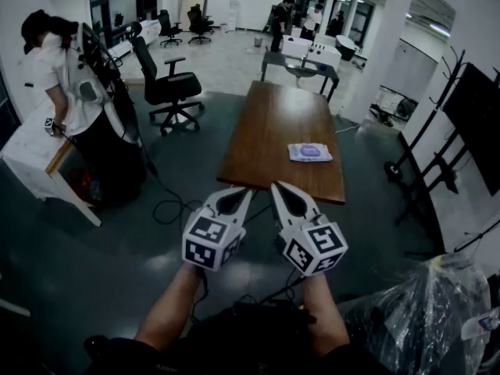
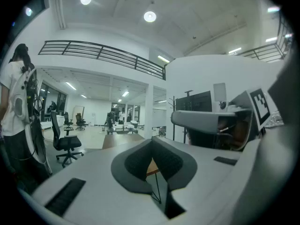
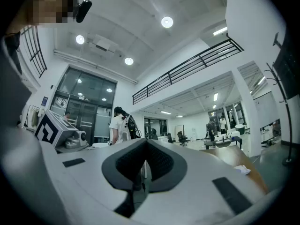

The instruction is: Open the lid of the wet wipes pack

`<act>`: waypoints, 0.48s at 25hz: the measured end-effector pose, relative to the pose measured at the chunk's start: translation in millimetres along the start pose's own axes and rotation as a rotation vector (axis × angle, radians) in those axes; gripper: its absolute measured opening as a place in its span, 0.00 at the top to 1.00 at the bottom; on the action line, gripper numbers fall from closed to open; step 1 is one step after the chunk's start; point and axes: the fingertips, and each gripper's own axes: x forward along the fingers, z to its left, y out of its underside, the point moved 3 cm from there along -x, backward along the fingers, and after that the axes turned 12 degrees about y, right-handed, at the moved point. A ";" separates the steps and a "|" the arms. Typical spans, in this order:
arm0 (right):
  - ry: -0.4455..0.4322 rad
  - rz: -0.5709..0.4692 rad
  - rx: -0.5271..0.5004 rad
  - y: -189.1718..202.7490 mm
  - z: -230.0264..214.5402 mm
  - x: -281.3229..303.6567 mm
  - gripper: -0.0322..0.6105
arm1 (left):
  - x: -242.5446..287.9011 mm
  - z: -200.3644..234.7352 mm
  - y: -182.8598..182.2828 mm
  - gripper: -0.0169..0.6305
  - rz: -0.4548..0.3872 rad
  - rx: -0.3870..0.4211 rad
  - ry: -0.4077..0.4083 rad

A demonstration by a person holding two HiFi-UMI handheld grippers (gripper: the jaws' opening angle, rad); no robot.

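Standing well short of the tabletop (image 1: 269, 123); left tongs (image 1: 232, 202) and right tongs (image 1: 289, 200) pressed together, empty. I should approach, pin the wet wipes pack (image 1: 300, 155), then pry its lid (image 1: 314, 150).

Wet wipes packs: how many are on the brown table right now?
1. The wet wipes pack lies flat on the brown table, toward its near right corner. The head view shows the whole tabletop, and no other pack is on it.

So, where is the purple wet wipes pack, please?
The wipes pack lies on the brown wooden table, near its right front corner in the head view.
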 end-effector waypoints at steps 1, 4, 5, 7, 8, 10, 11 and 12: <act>-0.003 -0.002 0.001 0.2 -1.0 -0.6 0.93 | 1.3 -0.6 0.7 0.97 -0.001 0.004 -0.001; -0.008 -0.007 0.001 0.3 -2.8 -2.2 0.93 | 3.5 -2.8 1.5 0.97 -0.002 0.013 0.000; -0.010 -0.008 0.000 0.2 -2.3 -2.2 0.93 | 2.9 -3.5 1.1 0.97 -0.002 0.011 0.002; -0.010 -0.010 -0.002 0.6 0.4 -1.5 0.93 | 0.2 -2.5 0.5 0.97 -0.003 0.014 0.003; -0.006 -0.009 -0.003 1.2 2.1 -1.2 0.93 | -1.6 -1.3 0.7 0.97 -0.004 0.017 0.002; 0.001 -0.003 -0.005 3.3 4.8 -0.7 0.93 | -4.0 -0.4 2.5 0.97 -0.002 0.007 0.006; 0.001 -0.002 -0.005 4.6 5.6 -0.6 0.93 | -4.5 -0.5 3.0 0.97 -0.002 0.005 0.008; 0.000 -0.002 -0.005 5.7 6.0 -0.9 0.93 | -4.7 -0.8 2.6 0.97 -0.005 0.007 0.009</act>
